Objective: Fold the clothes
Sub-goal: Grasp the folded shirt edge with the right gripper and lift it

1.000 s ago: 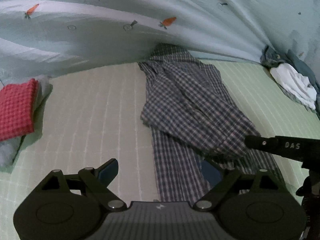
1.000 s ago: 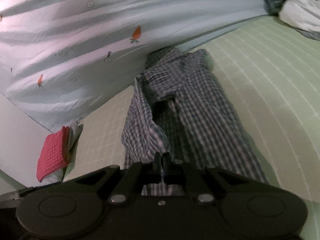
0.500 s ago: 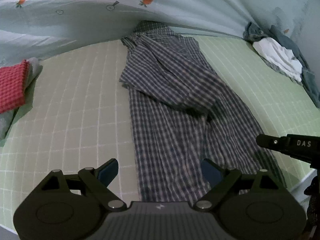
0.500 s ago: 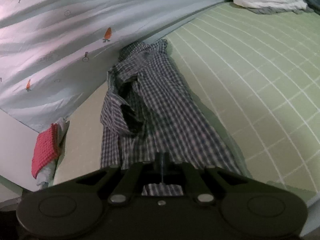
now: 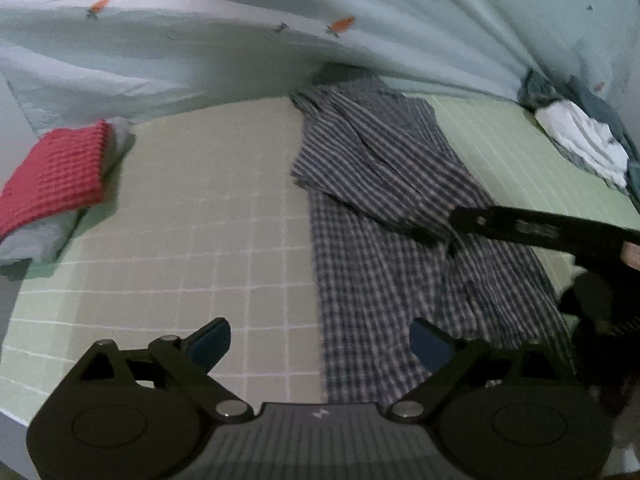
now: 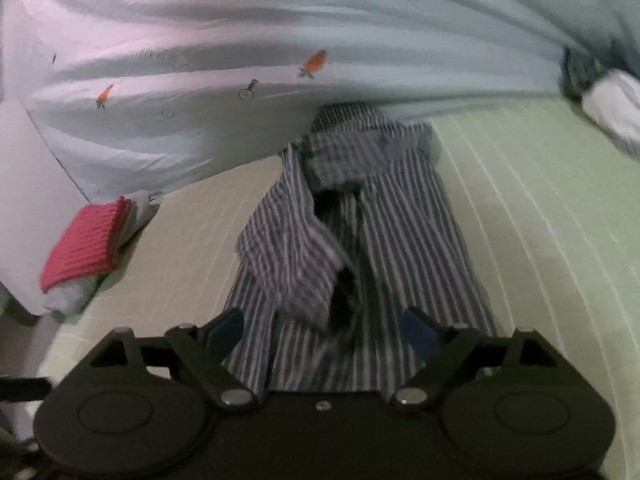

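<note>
A plaid shirt [image 5: 384, 216] lies stretched out lengthwise on the bed [image 5: 208, 216], over its pale green grid-patterned mat, with the collar end far from both sets of fingers and the hem end running in under them. One sleeve is folded back across the body of the shirt.

The left gripper [image 5: 320, 340] hangs above the near hem with its fingers [image 5: 210, 340] spread wide and opening; the shirt's left edge runs between them, the left finger over bare mat and the right finger over cloth, and neither presses on the fabric. The right gripper [image 6: 322, 330] sits over the lower part of the shirt, its fingers [image 6: 226, 328] opening too, released, with cloth showing in the gap but nothing pinched. In the left wrist view, the dark body of that right gripper reaches in from the right of the left fingers, across the shirt's right side, with a bit of a hand behind it.

Well off to the left of both sets of fingers sits a red waffle cloth [image 5: 52, 176] on top of a grey folded piece. Far ahead, beyond the collar, a pale blue carrot-print sheet [image 5: 240, 40] rises in folds. Far ahead and to the right lies a heap of white and grey clothes [image 5: 584, 144] at the bed's corner.
</note>
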`<state>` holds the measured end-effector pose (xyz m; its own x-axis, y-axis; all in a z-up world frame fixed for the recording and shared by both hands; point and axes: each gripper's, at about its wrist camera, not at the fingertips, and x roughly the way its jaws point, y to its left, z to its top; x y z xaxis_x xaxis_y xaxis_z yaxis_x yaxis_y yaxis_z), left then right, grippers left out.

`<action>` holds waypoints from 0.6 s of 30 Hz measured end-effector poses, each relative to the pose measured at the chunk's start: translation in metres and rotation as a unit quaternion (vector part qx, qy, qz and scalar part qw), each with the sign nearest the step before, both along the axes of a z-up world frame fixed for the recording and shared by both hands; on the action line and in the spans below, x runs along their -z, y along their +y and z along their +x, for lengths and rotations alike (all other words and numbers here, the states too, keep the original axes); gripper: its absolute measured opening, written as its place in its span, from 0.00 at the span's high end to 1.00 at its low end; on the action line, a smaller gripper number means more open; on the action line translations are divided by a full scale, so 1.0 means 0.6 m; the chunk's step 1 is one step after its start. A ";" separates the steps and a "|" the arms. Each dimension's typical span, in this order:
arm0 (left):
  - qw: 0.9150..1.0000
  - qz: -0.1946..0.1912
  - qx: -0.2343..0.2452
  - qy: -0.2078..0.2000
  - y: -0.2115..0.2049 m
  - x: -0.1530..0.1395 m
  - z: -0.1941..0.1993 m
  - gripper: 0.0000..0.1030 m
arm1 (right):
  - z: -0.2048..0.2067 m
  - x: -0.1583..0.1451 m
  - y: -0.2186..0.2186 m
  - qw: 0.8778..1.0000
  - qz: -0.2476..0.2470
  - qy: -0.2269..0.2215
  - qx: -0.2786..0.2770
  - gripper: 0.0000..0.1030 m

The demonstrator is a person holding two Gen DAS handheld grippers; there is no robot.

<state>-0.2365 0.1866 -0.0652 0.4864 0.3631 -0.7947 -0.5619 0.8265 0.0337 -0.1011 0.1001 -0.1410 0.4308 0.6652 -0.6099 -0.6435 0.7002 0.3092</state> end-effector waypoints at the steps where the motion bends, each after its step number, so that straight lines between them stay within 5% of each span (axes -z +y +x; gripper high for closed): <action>1: 1.000 0.005 -0.005 -0.001 0.001 -0.003 -0.002 0.06 | 0.005 0.000 0.015 1.000 0.000 -0.009 -0.001 0.15; 7: 0.999 0.026 -0.026 -0.005 0.019 -0.014 -0.012 0.06 | 0.036 0.022 0.077 0.999 -0.020 -0.023 -0.021 0.23; 9: 0.999 0.026 -0.033 -0.006 0.026 -0.015 -0.015 0.06 | 0.039 0.029 0.083 0.999 -0.020 -0.013 -0.032 0.49; 14: 0.999 0.022 -0.039 -0.010 0.043 -0.015 -0.009 0.05 | 0.045 0.038 0.069 0.998 0.013 0.032 -0.052 0.94; 18: 0.999 0.015 -0.036 -0.012 0.050 -0.013 0.002 0.05 | 0.047 0.035 0.044 0.995 0.050 0.074 -0.038 0.96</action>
